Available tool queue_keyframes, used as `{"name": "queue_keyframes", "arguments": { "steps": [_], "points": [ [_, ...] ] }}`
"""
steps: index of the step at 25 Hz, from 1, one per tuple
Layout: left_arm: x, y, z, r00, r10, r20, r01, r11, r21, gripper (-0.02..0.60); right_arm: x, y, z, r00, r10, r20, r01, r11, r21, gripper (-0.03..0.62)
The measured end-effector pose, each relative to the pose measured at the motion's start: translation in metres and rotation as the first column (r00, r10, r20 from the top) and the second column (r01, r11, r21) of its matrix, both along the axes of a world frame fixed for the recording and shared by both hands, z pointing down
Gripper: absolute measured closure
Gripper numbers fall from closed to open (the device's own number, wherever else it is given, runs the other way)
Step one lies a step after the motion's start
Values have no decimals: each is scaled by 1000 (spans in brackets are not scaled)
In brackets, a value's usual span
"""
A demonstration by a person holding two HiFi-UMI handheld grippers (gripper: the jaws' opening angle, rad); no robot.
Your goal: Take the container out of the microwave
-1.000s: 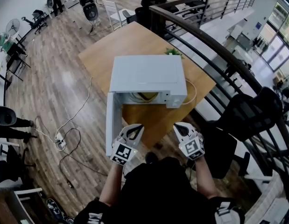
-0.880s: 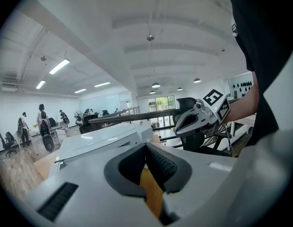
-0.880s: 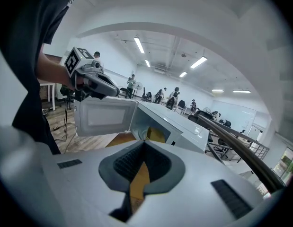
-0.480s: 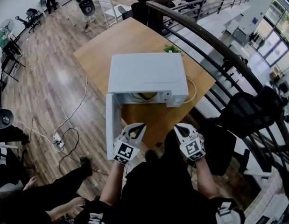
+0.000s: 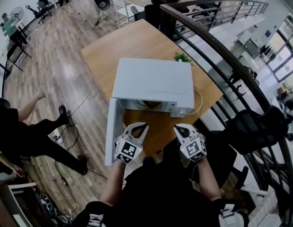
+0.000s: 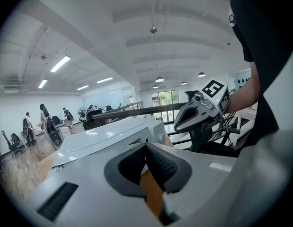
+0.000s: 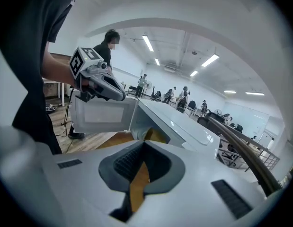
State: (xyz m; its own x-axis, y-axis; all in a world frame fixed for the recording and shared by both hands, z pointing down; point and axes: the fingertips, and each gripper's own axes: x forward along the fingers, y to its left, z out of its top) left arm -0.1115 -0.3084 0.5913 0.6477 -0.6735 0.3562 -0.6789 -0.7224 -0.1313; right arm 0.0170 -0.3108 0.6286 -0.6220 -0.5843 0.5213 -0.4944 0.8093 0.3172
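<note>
Both hand-held grippers, the left (image 5: pixel 142 126) and the right (image 5: pixel 178 127), hover empty with jaws closed together, just in front of the microwave (image 5: pixel 153 82) on the table (image 5: pixel 122 46). Its door (image 5: pixel 113 131) stands swung wide to the left, leaving the cavity reachable. Inside, the yellowish container (image 5: pixel 147 104) shows only partly under the top edge; the reach in looks not yet begun.

Legible text: none | left gripper (image 5: pixel 139 126) cube: black-and-white square marker pattern, no characters | right gripper (image 5: pixel 180 128) cube: the same kind of pattern | microwave (image 5: pixel 153 82) casing: no brand or label was readable | sleeve (image 5: pixel 95 220): white print, too small to read
</note>
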Motion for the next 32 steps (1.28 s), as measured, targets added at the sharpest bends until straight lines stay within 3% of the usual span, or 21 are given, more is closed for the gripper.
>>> {"name": "queue_keyframes", "arguments": {
  "steps": [8, 13, 18, 23, 28, 32],
  "points": [
    [14, -28, 30, 1000, -1, 31, 3, 998, -61, 579, 2, -24, 6, 999, -30, 23, 30, 999, -15, 595],
    [24, -52, 53, 999, 18, 48, -13, 995, -99, 579, 19, -30, 16, 1000, 5, 14, -4, 999, -47, 595],
    [37, -77, 85, 994, 30, 110, -15, 990, -137, 580, 43, -34, 25, 998, 62, 3, -61, 995, -80, 595],
    [42, -95, 110, 989, 51, 136, -27, 985, -170, 579, 53, -41, 25, 997, 71, -10, -71, 995, -75, 595],
    [51, -110, 131, 992, 60, 113, -32, 973, -229, 578, 63, -42, 23, 997, 76, -26, -78, 994, -73, 595],
    [52, -118, 146, 983, 90, 159, -48, 967, -251, 577, 62, -40, 25, 997, 77, -27, -79, 994, -76, 595]
  ]
}}
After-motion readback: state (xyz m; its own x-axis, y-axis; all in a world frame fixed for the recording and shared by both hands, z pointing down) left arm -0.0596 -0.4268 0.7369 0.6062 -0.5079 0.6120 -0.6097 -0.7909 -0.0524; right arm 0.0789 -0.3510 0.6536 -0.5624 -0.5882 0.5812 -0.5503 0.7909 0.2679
